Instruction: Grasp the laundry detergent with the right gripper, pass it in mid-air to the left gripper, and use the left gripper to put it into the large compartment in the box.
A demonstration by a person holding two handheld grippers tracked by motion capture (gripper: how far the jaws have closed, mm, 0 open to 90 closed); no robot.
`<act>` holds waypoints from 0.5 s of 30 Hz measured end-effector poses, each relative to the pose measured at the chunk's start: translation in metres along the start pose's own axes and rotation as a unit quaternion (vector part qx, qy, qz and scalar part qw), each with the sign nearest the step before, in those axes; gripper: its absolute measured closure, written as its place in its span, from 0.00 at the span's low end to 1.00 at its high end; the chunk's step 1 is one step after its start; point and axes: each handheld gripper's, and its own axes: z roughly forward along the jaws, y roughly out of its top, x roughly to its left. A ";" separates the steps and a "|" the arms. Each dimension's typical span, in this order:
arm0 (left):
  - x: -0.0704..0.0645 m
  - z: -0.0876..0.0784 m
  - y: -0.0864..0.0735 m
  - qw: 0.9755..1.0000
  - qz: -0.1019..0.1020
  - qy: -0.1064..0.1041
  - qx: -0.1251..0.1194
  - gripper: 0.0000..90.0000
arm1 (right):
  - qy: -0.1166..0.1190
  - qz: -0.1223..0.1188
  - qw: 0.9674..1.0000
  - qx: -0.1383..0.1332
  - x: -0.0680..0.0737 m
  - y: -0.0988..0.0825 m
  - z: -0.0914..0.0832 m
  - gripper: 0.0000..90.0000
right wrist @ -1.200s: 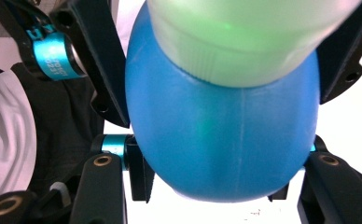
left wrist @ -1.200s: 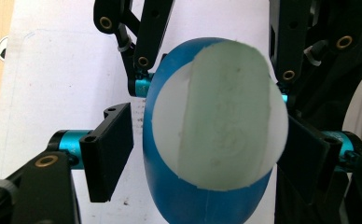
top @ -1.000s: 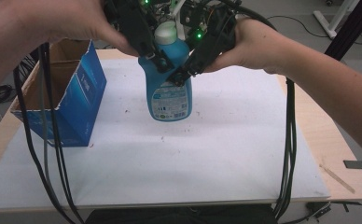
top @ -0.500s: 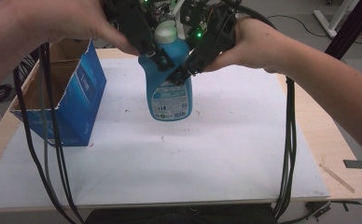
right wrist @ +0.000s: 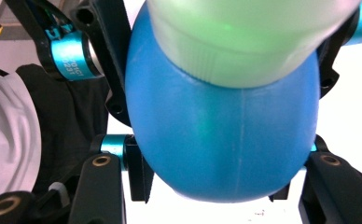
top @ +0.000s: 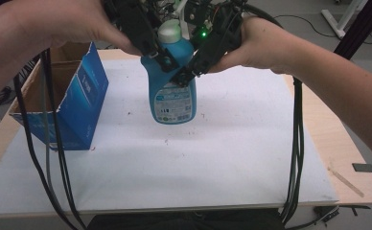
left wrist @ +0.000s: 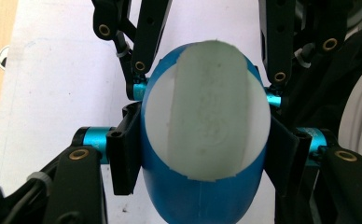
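Note:
A blue bottle (top: 172, 98) with a white cap (top: 169, 31) is upright over the middle of the white mat; whether its base touches the mat I cannot tell. My left gripper (top: 162, 60) comes in from the upper left. Its jaws have just been closing, and in the left gripper view the pads press both sides of the bottle (left wrist: 202, 196) below the cap (left wrist: 207, 121). From the upper right, my right gripper (top: 186, 74) is shut on the same bottle (right wrist: 221, 135), its jaws hugging the blue shoulder.
An open blue cardboard box (top: 69, 100) stands at the left edge of the white mat (top: 222, 163). Black cables (top: 294, 143) hang from both grippers to the front edge. A thin wooden stick (top: 344, 177) lies on the bare tabletop at the right.

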 end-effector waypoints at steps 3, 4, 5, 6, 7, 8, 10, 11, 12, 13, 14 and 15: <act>-0.001 -0.002 0.000 1.000 -0.005 -0.002 -0.006 0.43 | 0.001 -0.001 1.000 -0.009 0.000 0.000 -0.002 0.50; 0.000 -0.003 0.000 1.000 -0.002 -0.002 -0.006 0.43 | 0.003 -0.001 1.000 -0.010 0.000 0.000 -0.002 0.50; -0.001 -0.003 -0.001 1.000 -0.006 -0.004 -0.004 0.43 | 0.005 0.001 1.000 -0.010 0.000 0.000 -0.002 0.50; -0.001 -0.002 -0.001 1.000 -0.008 -0.005 -0.004 0.43 | 0.006 -0.001 1.000 -0.010 0.000 0.000 -0.001 0.50; -0.001 -0.003 -0.001 1.000 -0.006 -0.008 0.000 0.43 | 0.008 0.002 1.000 -0.009 0.001 0.001 -0.001 0.49; -0.001 -0.003 -0.001 1.000 -0.004 -0.007 -0.001 0.43 | 0.012 -0.001 1.000 -0.009 0.000 0.001 0.000 0.47; -0.001 -0.005 -0.001 1.000 -0.005 -0.006 -0.008 0.43 | 0.011 0.005 1.000 -0.002 0.001 0.001 0.002 0.34; -0.001 -0.007 -0.001 1.000 -0.008 -0.007 -0.009 0.43 | 0.008 0.009 1.000 0.003 0.002 0.002 0.004 0.31; -0.001 -0.009 -0.002 1.000 -0.011 -0.007 -0.015 0.43 | 0.011 0.011 1.000 0.009 0.002 0.002 0.005 0.25; -0.001 -0.011 -0.002 1.000 -0.011 -0.006 -0.016 0.43 | 0.016 0.015 1.000 0.009 0.003 0.002 0.005 0.25; -0.001 -0.011 -0.002 1.000 -0.011 -0.006 -0.016 0.43 | 0.016 0.015 1.000 0.009 0.003 0.002 0.005 0.25; -0.003 -0.014 -0.004 1.000 -0.015 -0.001 -0.018 0.43 | 0.020 0.021 1.000 0.003 0.004 0.002 0.003 0.25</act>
